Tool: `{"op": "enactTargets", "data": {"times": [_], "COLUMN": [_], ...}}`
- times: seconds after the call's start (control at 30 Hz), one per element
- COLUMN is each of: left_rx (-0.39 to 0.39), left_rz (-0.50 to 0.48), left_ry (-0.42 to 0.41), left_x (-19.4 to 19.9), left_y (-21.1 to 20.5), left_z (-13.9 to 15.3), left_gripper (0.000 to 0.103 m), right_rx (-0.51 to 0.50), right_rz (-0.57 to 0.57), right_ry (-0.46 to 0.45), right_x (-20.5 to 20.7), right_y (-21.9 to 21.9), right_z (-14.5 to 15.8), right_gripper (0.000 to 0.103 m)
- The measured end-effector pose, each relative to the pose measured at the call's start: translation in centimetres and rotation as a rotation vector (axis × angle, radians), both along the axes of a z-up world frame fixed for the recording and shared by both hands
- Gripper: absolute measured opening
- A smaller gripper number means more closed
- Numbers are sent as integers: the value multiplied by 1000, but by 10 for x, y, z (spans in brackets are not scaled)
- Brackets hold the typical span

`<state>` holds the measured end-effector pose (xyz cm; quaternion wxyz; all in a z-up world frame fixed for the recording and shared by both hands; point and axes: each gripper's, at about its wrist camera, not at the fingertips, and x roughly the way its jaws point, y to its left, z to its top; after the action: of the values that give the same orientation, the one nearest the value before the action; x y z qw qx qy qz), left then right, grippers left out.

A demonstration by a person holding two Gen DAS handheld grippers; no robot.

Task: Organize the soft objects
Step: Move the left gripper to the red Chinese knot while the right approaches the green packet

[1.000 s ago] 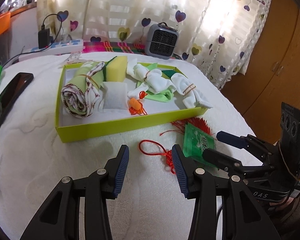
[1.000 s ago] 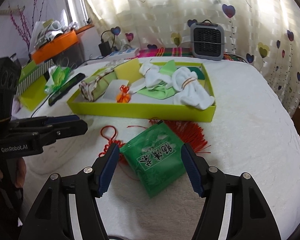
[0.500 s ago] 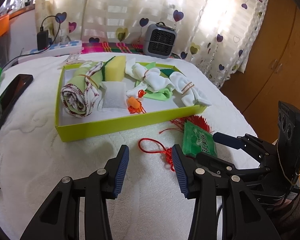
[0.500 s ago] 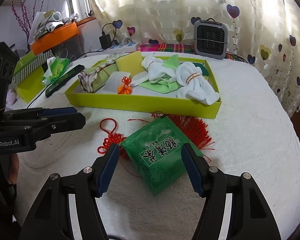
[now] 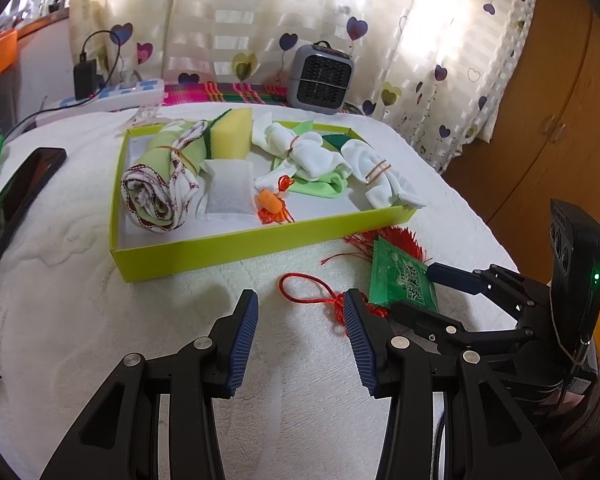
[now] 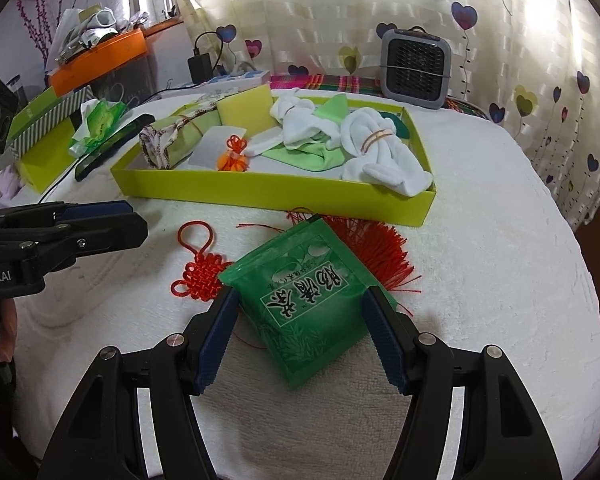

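Tray (image 6: 260, 190) of lime-green card sits mid-bed and serves as landmark. Inside it: rolled patterned cloth (image 5: 160, 184), yellow sponge (image 5: 232, 132), white sachet (image 5: 226, 192), 2 banded white sock bundles (image 6: 374, 148), small orange charm (image 5: 270, 202).

Just outside tray's near wall lies green packet (image 6: 304, 300), flat on the white cover, overlapping a red knot ornament (image 6: 202, 270) whose tassel fans toward the tray.

Right gripper (image 6: 300, 336) straddles the packet, jaws wide apart, pads near both side edges; I judge neither is pressing.

Left gripper (image 5: 298, 340) hangs over bare cover nearer than the tray, jaws apart, nothing between them; the red cord loop is just beside 1 pad.

Handling, my guess: packet looks light, glossy film, crinkly and slippery, likely to buckle under a squeeze. Best hold seems across its 2 side edges near mid-length. Cord under it may snag and drag along when lifted.
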<state>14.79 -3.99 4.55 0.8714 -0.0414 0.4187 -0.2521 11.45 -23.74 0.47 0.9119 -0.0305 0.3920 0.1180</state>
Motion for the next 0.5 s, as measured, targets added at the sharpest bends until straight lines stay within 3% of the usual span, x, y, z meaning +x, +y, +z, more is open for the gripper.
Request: {"op": "enactTargets", "data": {"times": [0.4, 0.5], "left_rx": [7, 8], "left_rz": [2, 3], "left_ry": [1, 3], "left_x": [0, 1], "left_y": [0, -1], "left_z": [-2, -2], "left_gripper": [43, 43], "right_rx": [22, 28], "right_rz": [-18, -18], "right_ry": [8, 7], "right_x": [0, 0], "right_y": [-5, -5], "right_z": [-1, 0], "right_gripper": [64, 58]}}
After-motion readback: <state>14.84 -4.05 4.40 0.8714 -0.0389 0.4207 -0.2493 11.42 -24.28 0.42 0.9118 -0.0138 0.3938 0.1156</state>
